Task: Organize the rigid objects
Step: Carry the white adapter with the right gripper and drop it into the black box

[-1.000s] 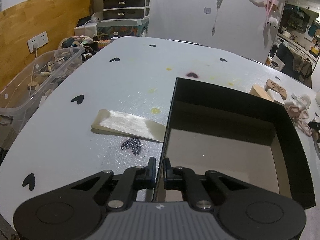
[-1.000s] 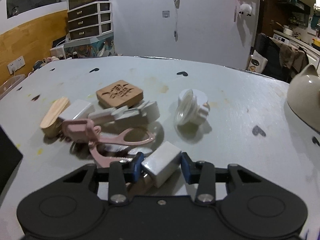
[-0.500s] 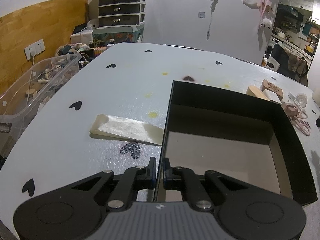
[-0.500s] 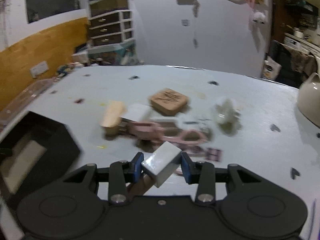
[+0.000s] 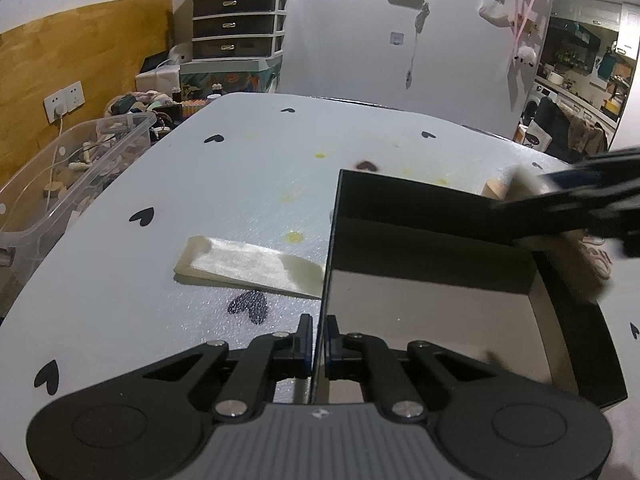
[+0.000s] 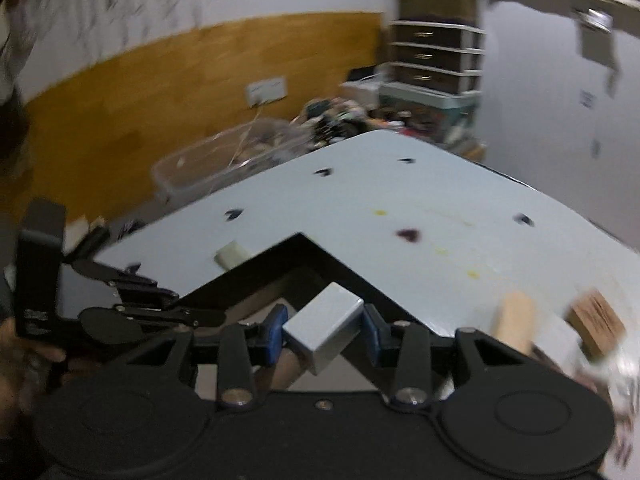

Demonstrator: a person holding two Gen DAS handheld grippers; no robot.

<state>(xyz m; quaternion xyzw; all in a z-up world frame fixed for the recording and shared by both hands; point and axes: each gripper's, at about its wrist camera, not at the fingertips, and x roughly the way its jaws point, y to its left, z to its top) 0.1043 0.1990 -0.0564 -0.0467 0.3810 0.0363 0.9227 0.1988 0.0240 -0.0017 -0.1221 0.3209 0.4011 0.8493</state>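
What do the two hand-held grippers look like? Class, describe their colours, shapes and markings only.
Both are matt black. The left hand-held gripper has a ribbed grey body with a small logo, two round black discs, angled link arms with silver pivot bolts, and slim black fingers. The right hand-held gripper has the same discs, links and silver bolts, but blue pads on its fingers. No cables or sleeves show.

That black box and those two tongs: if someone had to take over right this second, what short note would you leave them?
Left tongs: shut on the near wall of the black box, steadying it.
Right tongs: shut on a white block, held over the box's corner.
On the table: a wooden piece and a carved brown tile wait beside the box; a cream flat piece lies at its other side.
Done: the box looks empty.
Left: drop the block in, then fetch the rest.
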